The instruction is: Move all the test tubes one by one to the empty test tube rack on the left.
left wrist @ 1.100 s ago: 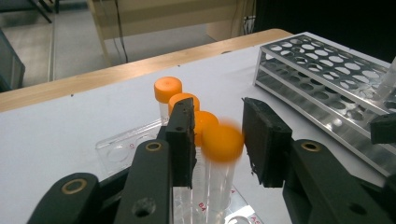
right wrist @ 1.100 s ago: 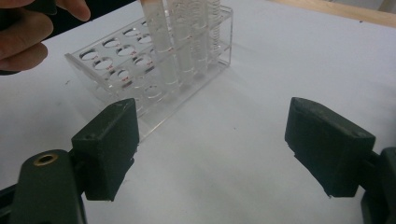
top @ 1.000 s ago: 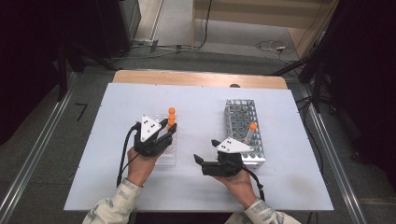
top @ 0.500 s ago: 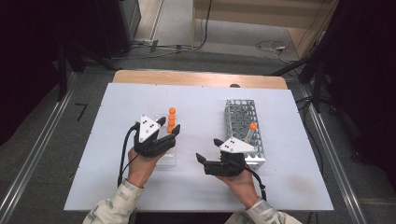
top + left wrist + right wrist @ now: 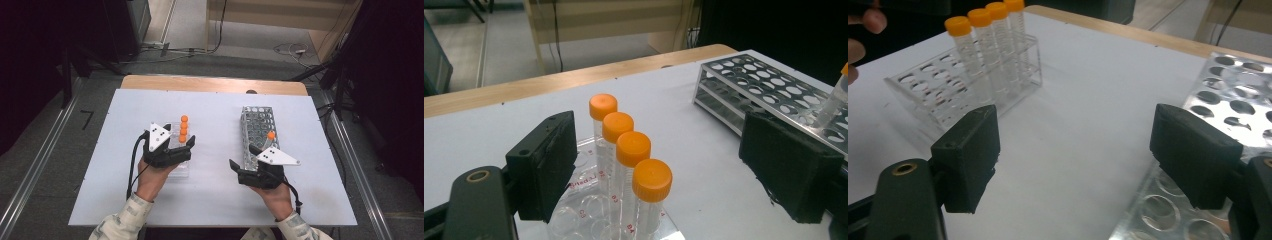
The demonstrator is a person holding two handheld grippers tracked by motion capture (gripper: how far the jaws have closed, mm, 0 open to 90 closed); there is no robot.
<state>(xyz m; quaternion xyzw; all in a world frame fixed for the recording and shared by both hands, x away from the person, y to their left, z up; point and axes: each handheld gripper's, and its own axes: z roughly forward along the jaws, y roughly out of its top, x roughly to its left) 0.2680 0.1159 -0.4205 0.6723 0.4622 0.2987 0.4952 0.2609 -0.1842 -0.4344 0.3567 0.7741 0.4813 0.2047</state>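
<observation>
Several clear tubes with orange caps (image 5: 634, 147) stand in a row in a clear plastic rack (image 5: 181, 161) on the white table. My left gripper (image 5: 669, 165) is open; its jaws have just been opening. They stand wide on either side of the nearest tube (image 5: 651, 181), and neither pad touches it. In the high view the left gripper (image 5: 172, 152) sits at the rack's near end. My right gripper (image 5: 1088, 155) is open with nothing between its jaws. It hovers beside the near left corner of the metal rack (image 5: 260, 130), which holds one orange-capped tube (image 5: 270, 136).
The metal rack (image 5: 764, 85) lies to the right of the left gripper, its many holes unfilled (image 5: 1238, 95). The clear rack (image 5: 963, 82) is up and left of the right gripper. A wooden strip (image 5: 215, 84) runs along the table's far edge.
The left gripper's jaws have opened wide around the nearest tube, so more of the tube row shows. The right gripper has shifted slightly to the right, toward the metal rack.
</observation>
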